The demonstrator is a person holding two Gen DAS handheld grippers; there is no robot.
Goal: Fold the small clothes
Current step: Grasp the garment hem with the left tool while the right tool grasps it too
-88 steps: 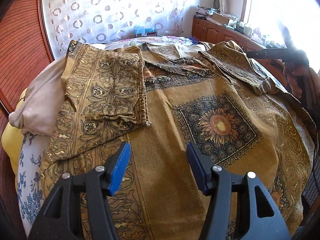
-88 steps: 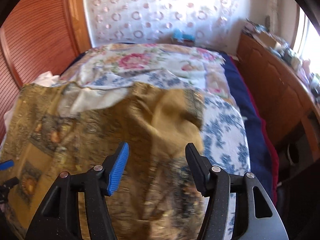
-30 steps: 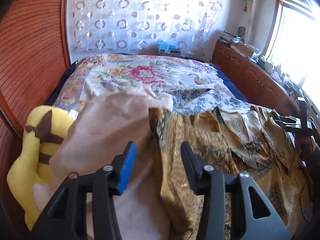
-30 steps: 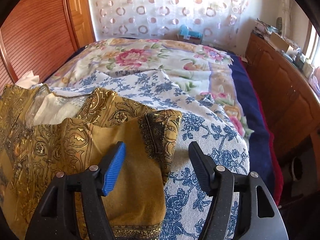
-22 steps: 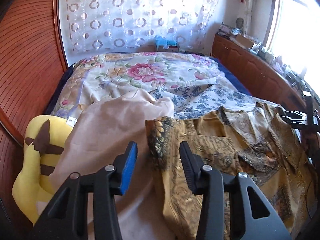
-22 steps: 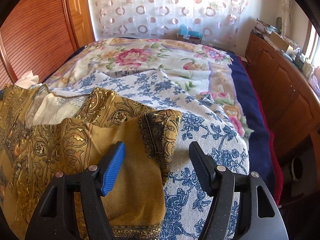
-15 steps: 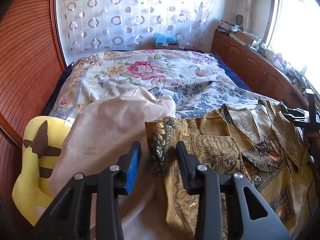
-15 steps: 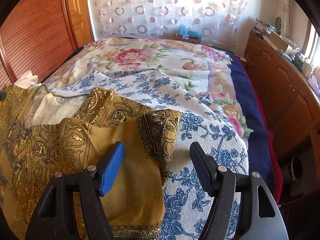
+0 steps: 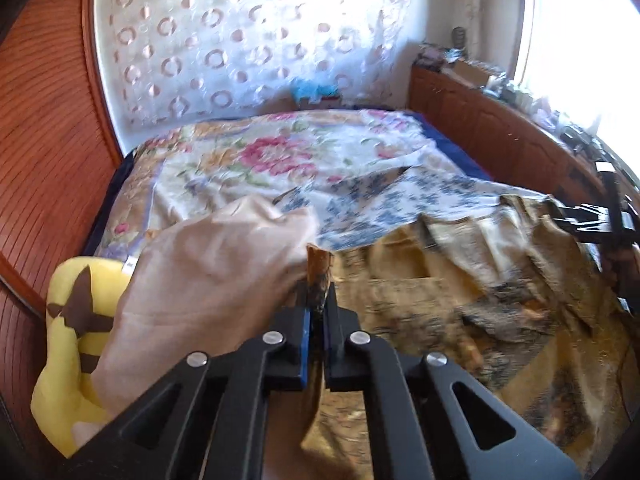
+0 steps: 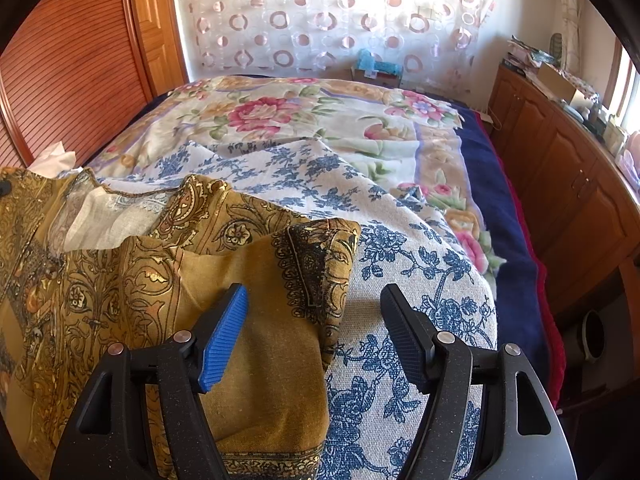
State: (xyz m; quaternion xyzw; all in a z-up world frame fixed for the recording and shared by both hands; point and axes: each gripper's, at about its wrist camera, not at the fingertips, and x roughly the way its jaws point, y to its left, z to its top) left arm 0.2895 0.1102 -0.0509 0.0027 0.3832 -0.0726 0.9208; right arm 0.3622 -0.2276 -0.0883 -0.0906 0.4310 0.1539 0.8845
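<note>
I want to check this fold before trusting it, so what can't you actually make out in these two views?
- Left wrist view: the gold patterned garment is motion-blurred, so its folds are unreadable.
- Left wrist view: the left tool is shut on a garment edge; its own arms hide how much cloth is pinched.
- Right wrist view: the garment's left part runs off the frame edge.
- Right wrist view: the open right tool hides the cloth beneath it.
- Left wrist view: the yellow plush is half covered by beige cloth.

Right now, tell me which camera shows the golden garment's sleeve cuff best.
The right wrist view: the sleeve cuff lies sharp and flat ahead of the open right gripper. The left wrist view shows it only blurred, far right.
</note>
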